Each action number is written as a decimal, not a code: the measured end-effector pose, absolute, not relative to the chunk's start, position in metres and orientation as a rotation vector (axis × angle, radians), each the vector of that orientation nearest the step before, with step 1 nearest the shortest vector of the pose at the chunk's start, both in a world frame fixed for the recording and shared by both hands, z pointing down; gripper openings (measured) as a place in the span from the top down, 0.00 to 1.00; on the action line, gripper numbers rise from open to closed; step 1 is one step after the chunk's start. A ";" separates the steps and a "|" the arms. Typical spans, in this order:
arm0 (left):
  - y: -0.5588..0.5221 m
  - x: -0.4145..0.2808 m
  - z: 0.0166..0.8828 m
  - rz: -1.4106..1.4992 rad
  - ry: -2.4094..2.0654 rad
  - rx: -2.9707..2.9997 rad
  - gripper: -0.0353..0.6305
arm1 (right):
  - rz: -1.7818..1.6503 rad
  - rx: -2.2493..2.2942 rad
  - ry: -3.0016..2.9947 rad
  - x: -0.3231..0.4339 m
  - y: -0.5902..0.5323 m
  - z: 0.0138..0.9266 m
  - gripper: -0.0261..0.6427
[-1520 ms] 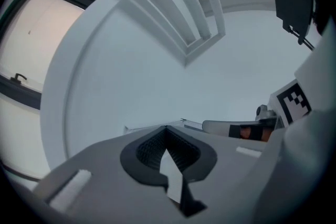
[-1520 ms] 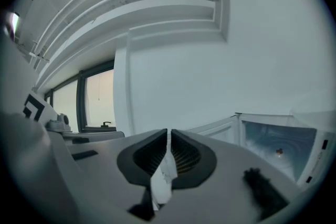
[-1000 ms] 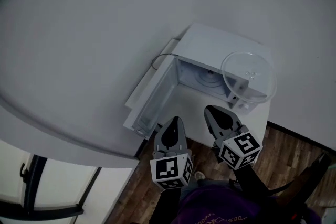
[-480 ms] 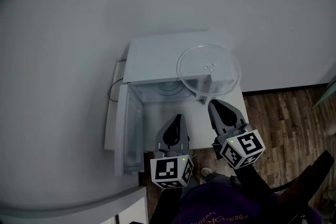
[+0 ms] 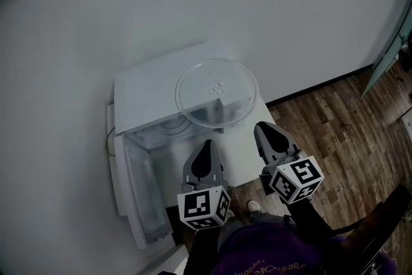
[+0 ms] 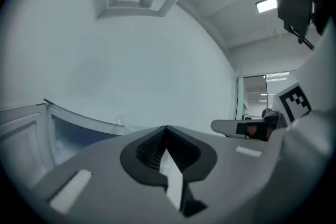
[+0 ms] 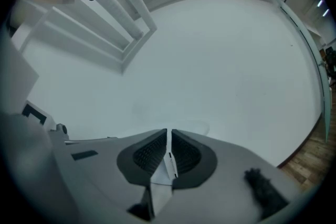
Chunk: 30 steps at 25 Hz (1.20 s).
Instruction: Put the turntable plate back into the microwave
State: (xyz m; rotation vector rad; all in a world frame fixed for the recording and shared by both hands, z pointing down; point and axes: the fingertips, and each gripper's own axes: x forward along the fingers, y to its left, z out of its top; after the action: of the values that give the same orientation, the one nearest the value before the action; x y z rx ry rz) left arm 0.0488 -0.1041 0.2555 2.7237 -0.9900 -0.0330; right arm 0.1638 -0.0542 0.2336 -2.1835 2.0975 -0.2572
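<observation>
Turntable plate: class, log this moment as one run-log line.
turntable plate: atop microwave, untouched | microwave door: open | left gripper: shut, empty | right gripper: shut, empty

One white microwave (image 5: 145, 92), one clear turntable plate (image 5: 215, 94), two hand-held grippers: left hand-held gripper (image 5: 207, 144), right hand-held gripper (image 5: 263, 128)

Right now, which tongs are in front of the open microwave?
The left tongs: they point at the microwave's open front, beside its swung-out door. The right tongs sit off to the side, nearer the wooden floor.
</observation>
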 end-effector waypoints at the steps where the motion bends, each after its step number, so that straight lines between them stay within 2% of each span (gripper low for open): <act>1: -0.105 0.053 0.258 -0.027 -0.989 2.724 0.93 | -0.276 -2.187 2.090 0.168 -0.053 0.237 0.94; 2: -0.107 0.056 0.260 -0.022 -0.993 2.720 0.93 | -0.291 -2.187 2.086 0.172 -0.052 0.239 0.94; 4: -0.111 0.062 0.266 -0.011 -0.999 2.703 0.85 | -0.311 -2.175 2.087 0.178 -0.053 0.243 0.93; 7: -0.116 0.069 0.279 0.005 -0.976 2.633 0.80 | -0.367 -2.116 2.104 0.183 -0.057 0.251 0.91; 12: -0.125 0.081 0.309 -0.034 -0.740 2.341 0.65 | -0.616 -1.918 2.076 0.190 -0.074 0.267 0.77; 16: -0.136 0.090 0.320 -0.089 -0.587 2.165 0.57 | -0.740 -1.805 2.042 0.195 -0.088 0.277 0.74; 30: -0.185 0.102 0.305 -0.284 -0.497 1.987 0.57 | -0.921 -1.598 2.003 0.198 -0.120 0.288 0.74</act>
State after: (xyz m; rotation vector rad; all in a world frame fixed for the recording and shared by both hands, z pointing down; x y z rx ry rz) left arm 0.1016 -0.1845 0.3046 1.9873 -0.4973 -0.2839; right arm 0.1976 -0.1204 0.2879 -1.5982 2.0031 -0.9213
